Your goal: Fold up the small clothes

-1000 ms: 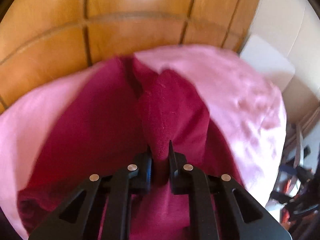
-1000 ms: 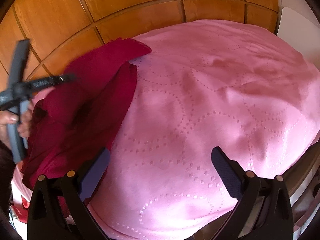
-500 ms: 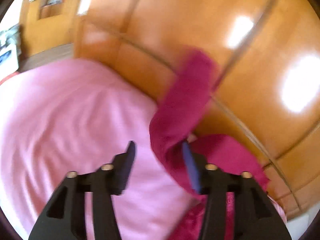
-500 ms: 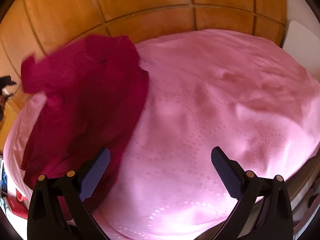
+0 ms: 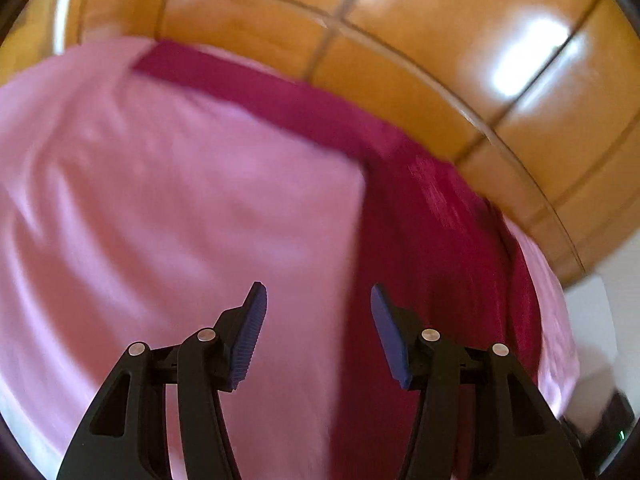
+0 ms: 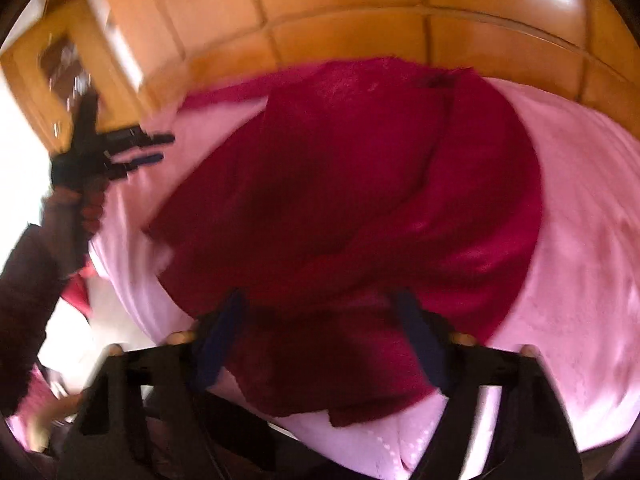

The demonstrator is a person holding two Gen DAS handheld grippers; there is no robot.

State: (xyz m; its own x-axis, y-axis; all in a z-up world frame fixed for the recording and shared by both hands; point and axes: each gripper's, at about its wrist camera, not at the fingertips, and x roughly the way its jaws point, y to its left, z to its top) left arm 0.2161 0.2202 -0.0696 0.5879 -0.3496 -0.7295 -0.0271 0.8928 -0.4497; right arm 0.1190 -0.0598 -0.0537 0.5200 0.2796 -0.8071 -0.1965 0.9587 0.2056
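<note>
Dropped! Left gripper spread wide now, blue pads apart with nothing between them. A second ago clamped tight on a bunch of the crimson garment; half a second ago already parted, with the cloth flung up in front of the wooden panelling. Now hovering above the pink bedspread, the garment's left edge running just right of the gap between the pads.

Garment down flat on the bedspread, spread out along the side nearest the panelling. One long sleeve-like strip stretched away to the upper left along the bedspread's far edge, where earlier lay a heaped ridge of fabric. Picture smeared by motion, so finer folds unreadable.

From the right wrist, a big shift too. Garment previously off to the left of the view, now filling the centre, broad and rumpled, with a diagonal crease across it. Right gripper wide apart as in both earlier looks, holding nothing. Now low over the near hem, dark pads framing the cloth; contact or not, impossible to say through the blur. Pink bedspread showing on the right and along the bottom.

Left gripper also caught from this side, held up at the far left, well clear of the cloth and carrying nothing, the person's dark-sleeved arm beneath it.
</note>
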